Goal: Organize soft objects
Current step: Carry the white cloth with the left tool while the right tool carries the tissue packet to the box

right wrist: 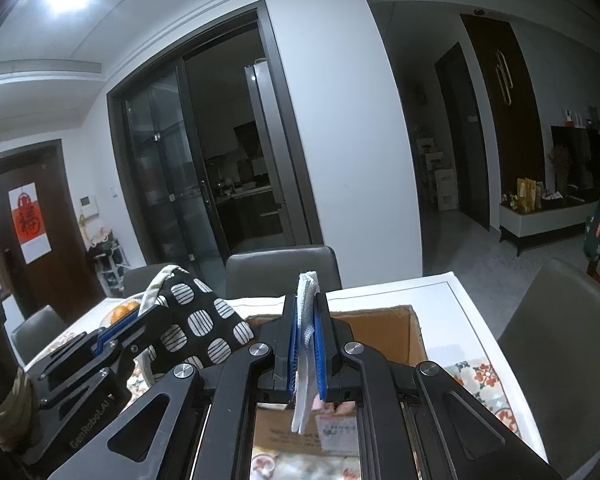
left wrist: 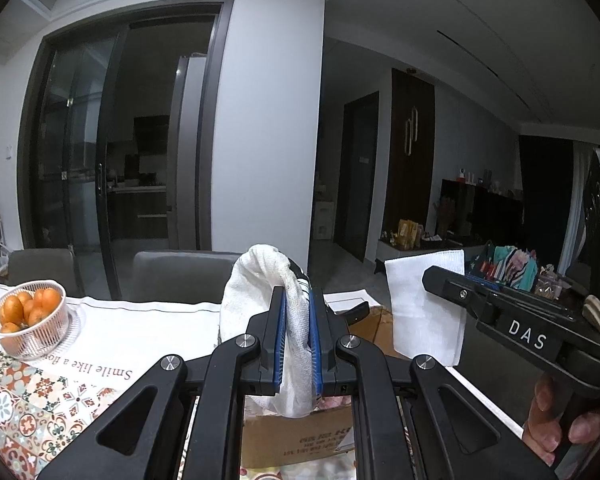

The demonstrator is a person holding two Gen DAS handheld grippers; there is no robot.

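Gripping soft goods in both grippers, lifted above cardboard box [right wrist: 384, 320] on surface [right wrist: 440, 292]. Left gripper [left wrist: 298, 344] fingers closed on mitt [left wrist: 260, 280], centre frame: light, limp, sagging below the pads. Right gripper [right wrist: 306, 344] fingers closed on white cloth [right wrist: 305, 360]: thin, floppy, slip-prone. Hold at folded edges, near bulk, to limit drooping.

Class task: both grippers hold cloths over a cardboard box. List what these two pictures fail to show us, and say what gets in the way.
- Cardboard box contents: both views, hidden by gripper frames and hanging cloths.
- Patterned side of the left gripper's cloth: nearly all turned away in left view.
- White gauze cloth in the right gripper: right view shows it edge-on.
- Box label print: blurred.
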